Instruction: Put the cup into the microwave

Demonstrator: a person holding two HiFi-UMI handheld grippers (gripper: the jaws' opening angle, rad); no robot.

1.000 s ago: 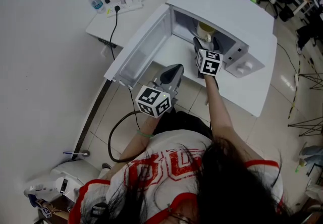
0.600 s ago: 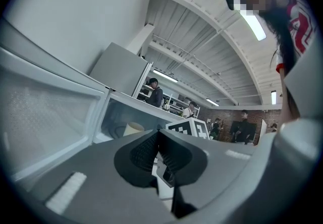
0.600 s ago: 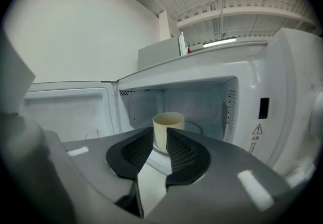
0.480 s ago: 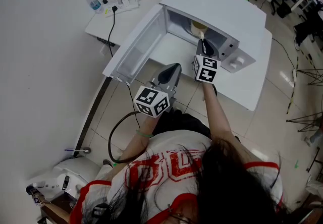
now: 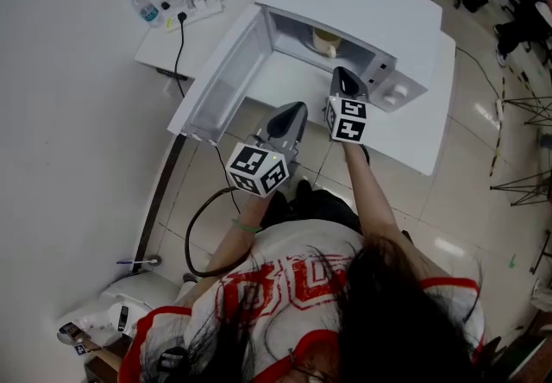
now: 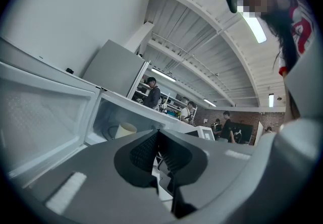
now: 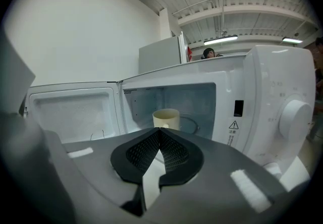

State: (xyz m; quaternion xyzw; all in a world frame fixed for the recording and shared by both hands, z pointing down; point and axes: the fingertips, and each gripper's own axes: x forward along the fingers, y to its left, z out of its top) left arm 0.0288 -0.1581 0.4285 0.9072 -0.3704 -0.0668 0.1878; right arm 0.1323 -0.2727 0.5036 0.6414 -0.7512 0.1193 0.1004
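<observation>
The cream cup (image 5: 326, 41) stands upright inside the white microwave (image 5: 354, 2), on its turntable; it also shows as the cup (image 7: 166, 118) and the cup (image 6: 125, 130). The microwave door (image 5: 220, 79) hangs wide open to the left. My right gripper (image 5: 339, 75) sits just outside the cavity mouth, in line with the cup and apart from it. Its jaws have just closed and are shut with nothing between them (image 7: 160, 131). My left gripper (image 5: 293, 109) hovers lower left, near the door's edge, shut and empty (image 6: 157, 132).
The microwave rests on a white table (image 5: 431, 140). A second white table behind holds a water bottle (image 5: 136, 3), a power strip and cables. A black cable (image 5: 203, 235) loops on the tiled floor. The control panel with its knob (image 7: 295, 114) is at the right.
The right gripper has drawn back out of the microwave toward me and its jaws have closed, leaving the cup inside. The left gripper has barely shifted.
</observation>
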